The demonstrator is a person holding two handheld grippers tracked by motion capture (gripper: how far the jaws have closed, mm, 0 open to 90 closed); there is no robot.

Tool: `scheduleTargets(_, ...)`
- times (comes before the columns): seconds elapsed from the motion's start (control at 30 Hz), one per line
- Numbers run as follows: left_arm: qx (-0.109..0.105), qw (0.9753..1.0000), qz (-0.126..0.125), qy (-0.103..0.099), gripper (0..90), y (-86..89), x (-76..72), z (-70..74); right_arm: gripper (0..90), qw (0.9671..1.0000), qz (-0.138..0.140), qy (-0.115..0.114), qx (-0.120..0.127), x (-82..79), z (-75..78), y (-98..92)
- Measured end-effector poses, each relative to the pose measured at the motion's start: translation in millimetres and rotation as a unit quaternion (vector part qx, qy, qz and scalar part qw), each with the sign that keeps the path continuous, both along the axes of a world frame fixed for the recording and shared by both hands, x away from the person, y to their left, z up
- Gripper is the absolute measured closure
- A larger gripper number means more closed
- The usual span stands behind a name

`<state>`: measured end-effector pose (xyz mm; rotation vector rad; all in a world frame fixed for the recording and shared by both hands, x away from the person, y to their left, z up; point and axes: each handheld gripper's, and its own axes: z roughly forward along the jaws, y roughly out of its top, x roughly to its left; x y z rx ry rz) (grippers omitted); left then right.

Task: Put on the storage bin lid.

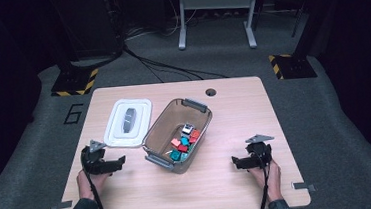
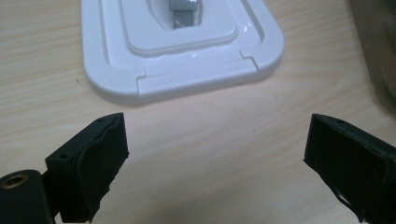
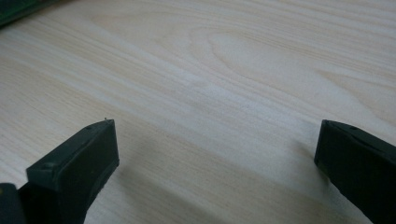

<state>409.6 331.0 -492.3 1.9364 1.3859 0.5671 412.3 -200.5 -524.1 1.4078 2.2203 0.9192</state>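
On the wooden bench (image 1: 229, 181), the left gripper (image 1: 120, 162) rests with its fingers (image 2: 91, 163) spread wide and empty, just short of the white lid (image 1: 128, 123). Beside the lid sits the open brown box (image 1: 178, 134) holding small coloured blocks (image 1: 185, 143). Well apart, the right gripper (image 1: 235, 161) also gapes empty over bare wood

Light wooden table (image 1: 234, 105), white lid (image 1: 128, 122) lying flat, brown-tinted bin (image 1: 160, 124) of small blocks beside it
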Motion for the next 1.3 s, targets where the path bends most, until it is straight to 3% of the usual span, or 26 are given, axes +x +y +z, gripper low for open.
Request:
scheduleTargets(0.07, 0.01, 1.0, 0.001, -0.002, 6.2, -2.4, 9.4, 3.5, 0.0, 0.9999, -0.015, 0.001, -0.006, 0.0, -0.7, 4.1)
scheduleTargets(0.1, 0.011, 0.9999, 0.002, -0.001, 6.1, -3.2, 12.6, 4.5, 0.0, 0.9997, -0.004, -0.01, -0.02, 1.6, -1.9, 3.5)
scheduleTargets(0.17, 0.018, 0.9998, 0.009, -0.007, 5.1, -5.0, 21.2, 6.3, 0.0, 0.9998, -0.006, -0.012, -0.014, 1.6, -2.7, 3.4)
scheduleTargets(0.37, 0.012, 0.9998, 0.016, -0.004, 3.0, -9.6, 47.6, 11.3, 0.0, 0.9995, -0.005, -0.026, -0.015, 0.1, -4.8, 0.1)
scheduleTargets(0.57, 0.008, 0.9997, 0.022, 0.007, 1.9, -14.8, 75.8, 14.3, 0.0, 0.9995, -0.008, -0.028, -0.014, -0.5, -5.3, 0.2)
scheduleTargets(0.7, 0.016, 0.9996, 0.024, -0.005, 2.7, -23.8, 90.7, 16.9, 0.0, 0.9995, -0.007, -0.028, -0.014, -0.5, -5.2, 0.2)
scheduleTargets(0.73, 0.025, 0.9994, 0.02, -0.012, 5.0, -27.3, 92.8, 16.9, 0.0, 0.9995, -0.007, -0.029, -0.014, -0.5, -5.3, 0.1)
scheduleTargets(0.83, 0.019, 0.9996, 0.019, -0.003, 9.9, -34.0, 100.6, 14.7, 0.0, 0.9995, -0.007, -0.028, -0.014, -0.5, -5.3, 0.1)
scheduleTargets(0.87, 0.026, 0.9995, 0.017, -0.004, 12.7, -37.4, 105.9, 14.1, 0.0, 0.9995, -0.007, -0.029, -0.014, -0.5, -5.3, 0.1)
scheduleTargets(0.9, 0.028, 0.9993, 0.021, -0.009, 15.1, -39.4, 108.7, 13.4, 0.0, 0.9995, -0.007, -0.028, -0.014, -0.5, -5.3, 0.1)
scheduleTargets(0.97, 0.039, 0.9988, 0.029, -0.001, 17.8, -41.7, 115.1, 11.1, 0.0, 0.9995, -0.007, -0.028, -0.014, -0.4, -5.3, 0.1)
scheduleTargets(1.03, 0.031, 0.9987, 0.041, 0.002, 22.7, -41.6, 119.1, 8.6, 0.0, 0.9995, -0.006, -0.029, -0.014, -0.4, -5.2, 0.1)
scheduleTargets(1.1, 0.029, 0.9974, 0.065, 0.007, 33.3, -42.4, 126.0, 4.9, 0.0, 0.9995, -0.006, -0.029, -0.013, -0.6, -5.2, 0.2)
scheduleTargets(1.23, 0.052, 0.9967, 0.062, 0.01, 48.5, -44.7, 130.7, -2.5, 0.1, 0.9995, -0.005, -0.029, -0.014, -0.7, -5.2, 0.2)
scheduleTargets(1.3, 0.052, 0.9961, 0.071, 0.013, 57.5, -43.8, 131.9, -5.3, 0.1, 0.9995, -0.005, -0.029, -0.014, -0.7, -5.2, 0.2)
